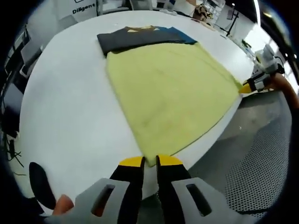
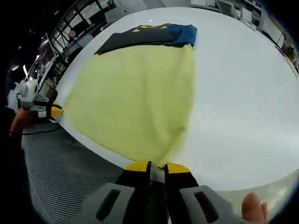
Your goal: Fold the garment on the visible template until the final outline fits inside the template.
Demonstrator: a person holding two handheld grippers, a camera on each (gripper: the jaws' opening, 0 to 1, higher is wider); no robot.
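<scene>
A pale yellow-green garment (image 1: 173,93) lies spread flat on the white table (image 1: 70,107), reaching to the table's near edge. My left gripper (image 1: 149,162) is shut on the garment's near corner at that edge. My right gripper (image 2: 157,167) is shut on another corner of the garment (image 2: 135,98). In the left gripper view the right gripper (image 1: 250,86) pinches the corner at the far right. The left gripper (image 2: 49,111) holds the corner at the left of the right gripper view.
A folded stack of dark grey and blue clothes (image 1: 140,37) (image 2: 149,35) lies just beyond the garment's far edge. Perforated grey floor (image 1: 261,168) lies beyond the table's rim. Desks and equipment stand in the background.
</scene>
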